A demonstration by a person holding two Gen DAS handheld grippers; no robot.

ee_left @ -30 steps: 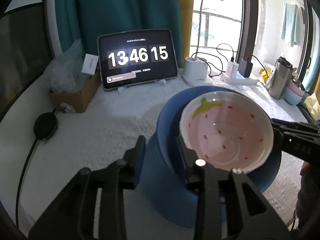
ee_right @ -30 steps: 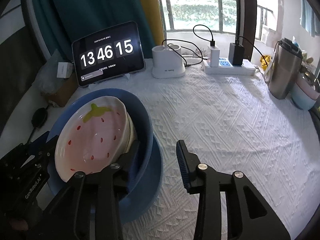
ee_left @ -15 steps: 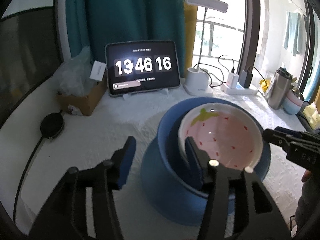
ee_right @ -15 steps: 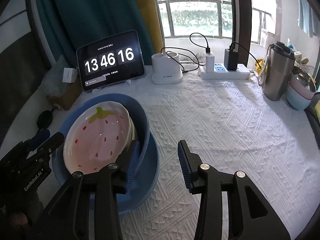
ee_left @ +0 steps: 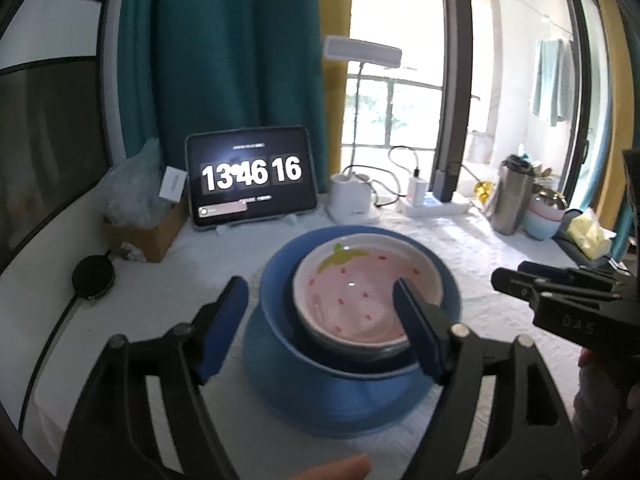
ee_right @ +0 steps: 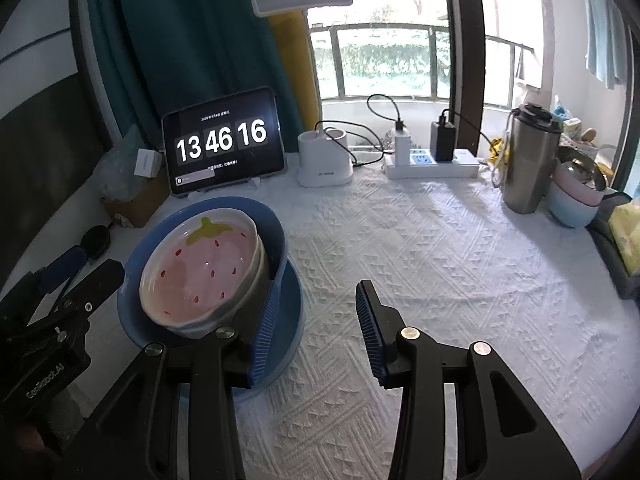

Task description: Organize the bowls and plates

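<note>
Left wrist view: the left claw [ee_left: 320,320] fills the lower frame, its jaws wide apart after having just been opening, with nothing gripped. Its left fingertip [ee_left: 226,312] stands clear of the crockery; the right one overlaps the strawberry bowl [ee_left: 352,300] in the picture, and contact cannot be judged. The strawberry bowl, pink inside with a green leaf mark and red dots, sits nested in a blue bowl [ee_left: 276,304], which rests on a blue plate [ee_left: 340,408] at frame centre on the white worktop [ee_left: 160,300]. The right claw [ee_left: 520,280] enters from the right edge, well apart from the stack. A tablet [ee_left: 252,176] showing a clock stands upper centre, with a steel tumbler [ee_left: 512,196] at the right.

Right wrist view: the right claw [ee_right: 320,312] occupies the lower centre, jaws partly open and empty. Its left fingertip [ee_right: 266,332] lies just beside the blue bowl [ee_right: 276,232]; whether it touches cannot be told. Its right fingertip is over bare worktop [ee_right: 440,260]. The stack sits at centre left: strawberry bowl [ee_right: 200,272] inside the blue bowl, blue plate [ee_right: 294,312] below. The left claw [ee_right: 84,272] shows at the left edge. The tablet [ee_right: 222,140] stands behind the stack, and the steel tumbler [ee_right: 528,160] stands at upper right.
</note>
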